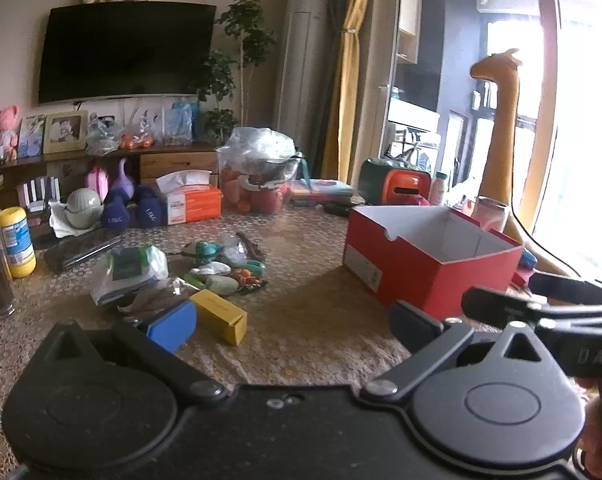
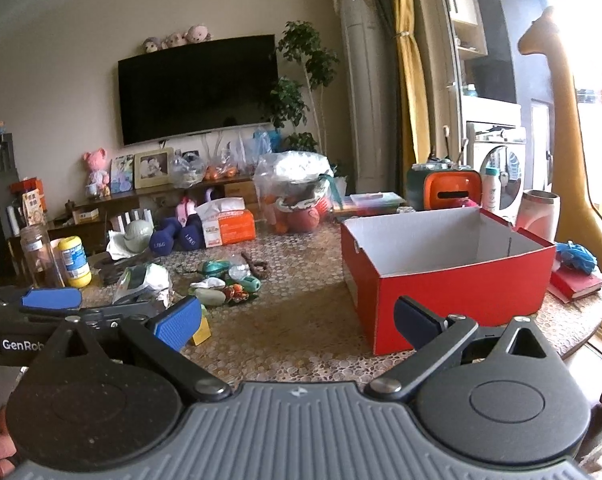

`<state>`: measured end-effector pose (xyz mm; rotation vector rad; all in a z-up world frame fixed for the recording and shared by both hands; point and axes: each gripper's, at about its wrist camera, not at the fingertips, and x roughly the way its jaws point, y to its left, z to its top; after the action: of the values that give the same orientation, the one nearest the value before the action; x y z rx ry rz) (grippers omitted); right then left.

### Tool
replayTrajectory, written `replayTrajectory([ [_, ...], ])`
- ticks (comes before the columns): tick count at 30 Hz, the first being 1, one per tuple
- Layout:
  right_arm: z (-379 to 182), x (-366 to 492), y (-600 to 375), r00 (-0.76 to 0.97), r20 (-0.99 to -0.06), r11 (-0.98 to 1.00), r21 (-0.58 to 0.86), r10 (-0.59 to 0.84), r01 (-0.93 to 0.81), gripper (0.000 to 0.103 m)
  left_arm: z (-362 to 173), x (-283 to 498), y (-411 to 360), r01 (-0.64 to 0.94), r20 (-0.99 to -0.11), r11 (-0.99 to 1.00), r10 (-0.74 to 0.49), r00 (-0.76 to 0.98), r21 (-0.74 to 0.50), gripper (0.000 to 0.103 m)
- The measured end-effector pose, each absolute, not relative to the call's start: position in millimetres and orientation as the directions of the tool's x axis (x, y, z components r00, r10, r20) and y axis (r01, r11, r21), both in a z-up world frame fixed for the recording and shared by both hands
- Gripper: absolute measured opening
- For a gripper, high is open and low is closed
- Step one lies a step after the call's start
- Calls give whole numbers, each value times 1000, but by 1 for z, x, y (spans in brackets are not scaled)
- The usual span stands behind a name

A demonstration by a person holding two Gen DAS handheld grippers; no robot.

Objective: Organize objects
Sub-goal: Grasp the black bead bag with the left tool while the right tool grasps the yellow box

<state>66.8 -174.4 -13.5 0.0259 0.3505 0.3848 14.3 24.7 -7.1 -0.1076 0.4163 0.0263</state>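
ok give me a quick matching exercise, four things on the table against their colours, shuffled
Things:
1. open shoe box
2. small carton
3. dumbbells
4. tissue pack

Colours:
a. orange and white
b. red outside, white inside
c. dark blue
d. yellow

Pairs: 1-b, 2-d, 3-c, 4-a

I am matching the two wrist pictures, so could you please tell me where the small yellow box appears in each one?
Left wrist view: the small yellow box lies in plain sight, lower left of centre, on the table.
Right wrist view: only a corner of it shows, lower left, behind the blue finger pad.
Shared landmark: the open red box, to its right in both.
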Motion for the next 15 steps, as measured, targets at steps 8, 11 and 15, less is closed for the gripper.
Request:
replayTrajectory([
  [8,-14,89,-146,825,-383,898,28,415,-439,103,-7,33,57,-94,-412,984,24,911,-152,103],
  [11,-12,108,-133,801,-408,883,29,438,-468,103,-8,44,73,-142,-422,978,65,904,-153,103],
  [15,-13,133,-113,777,-431,863,5,458,-506,103,-14,59,92,-194,-454,974,121,883,-119,102],
])
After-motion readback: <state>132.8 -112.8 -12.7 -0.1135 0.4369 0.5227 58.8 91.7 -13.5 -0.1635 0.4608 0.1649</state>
